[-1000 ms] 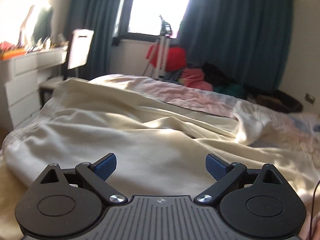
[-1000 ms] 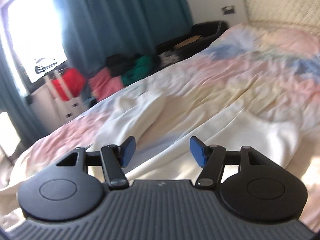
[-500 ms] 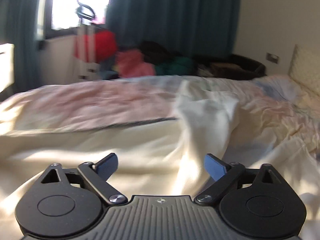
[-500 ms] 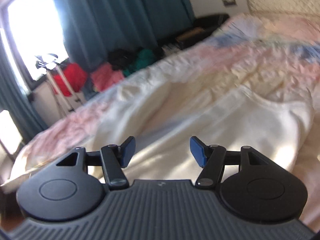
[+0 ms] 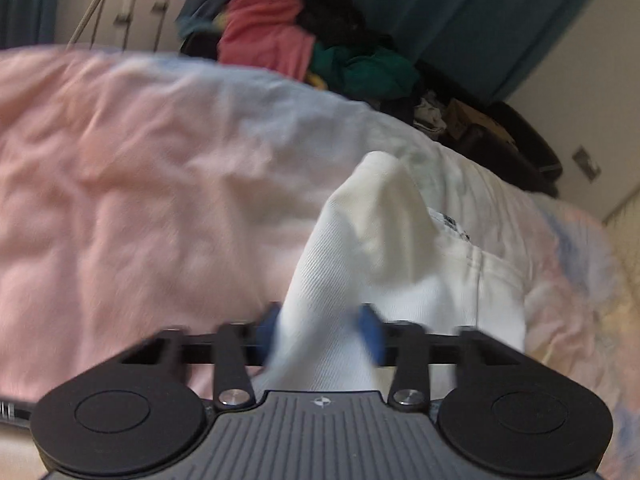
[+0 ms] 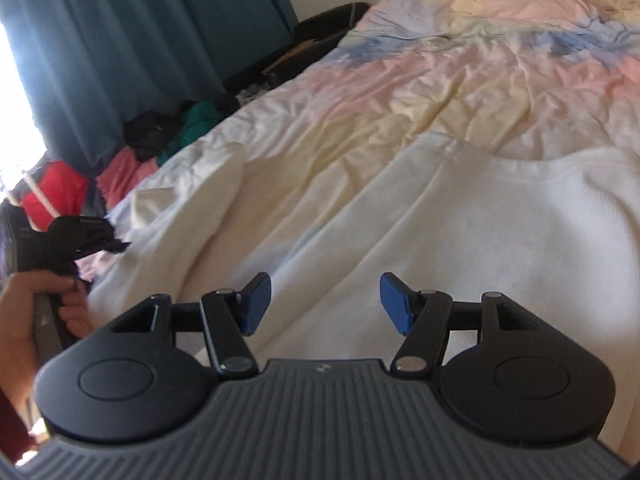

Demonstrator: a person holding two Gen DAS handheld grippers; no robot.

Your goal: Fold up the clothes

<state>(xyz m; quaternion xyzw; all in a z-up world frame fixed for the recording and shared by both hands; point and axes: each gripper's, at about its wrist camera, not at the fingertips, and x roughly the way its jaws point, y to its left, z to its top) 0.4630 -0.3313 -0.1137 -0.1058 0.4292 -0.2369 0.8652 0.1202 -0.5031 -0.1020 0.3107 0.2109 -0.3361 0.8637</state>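
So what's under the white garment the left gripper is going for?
The pastel bedspread lies under the white garment; the left gripper is closing on a raised fold. Anything beneath stays covered.

We see a bed (image 6: 500, 80) under a crumpled pastel cover, dark teal curtains (image 6: 120, 40) beside a bright window (image 6: 12, 112), and a pale wall (image 5: 580, 60) beyond.
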